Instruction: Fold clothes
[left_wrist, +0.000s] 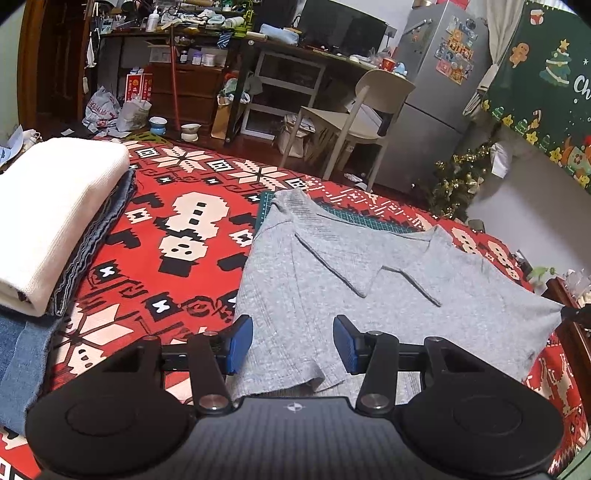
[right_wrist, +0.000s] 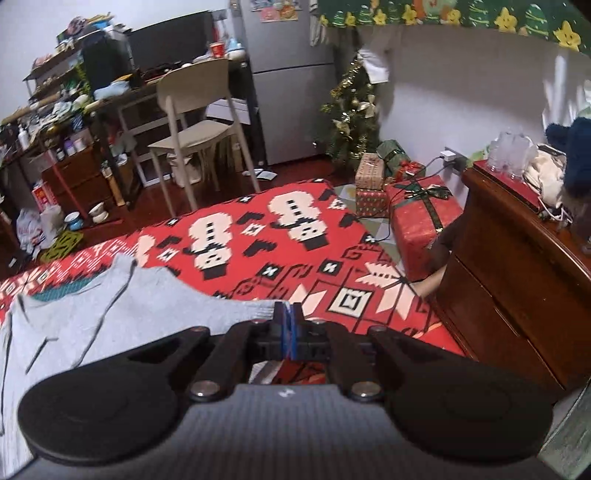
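The grey shirt's (left_wrist: 314, 273) near hem runs under the left gripper (left_wrist: 293, 341), hidden by its body; the 2 blue pads stand wide apart above the cloth, holding nothing. The right gripper (right_wrist: 289, 325) is pinched tight on the shirt's corner (right_wrist: 258, 308), pulling it taut; the view is blurred. The shirt lies spread on the red patterned blanket (left_wrist: 177, 229). Left, a folded white garment (left_wrist: 48, 214) tops a stack cut off by the frame. Beyond stands a beige chair (right_wrist: 195, 129).

We hold our left claw (left_wrist: 293, 343) low and level with its blue pads (left_wrist: 242, 341) spread wide apart and nothing between them, while our right claw (right_wrist: 289, 325) has its pads pressed together, pinching grey cloth.
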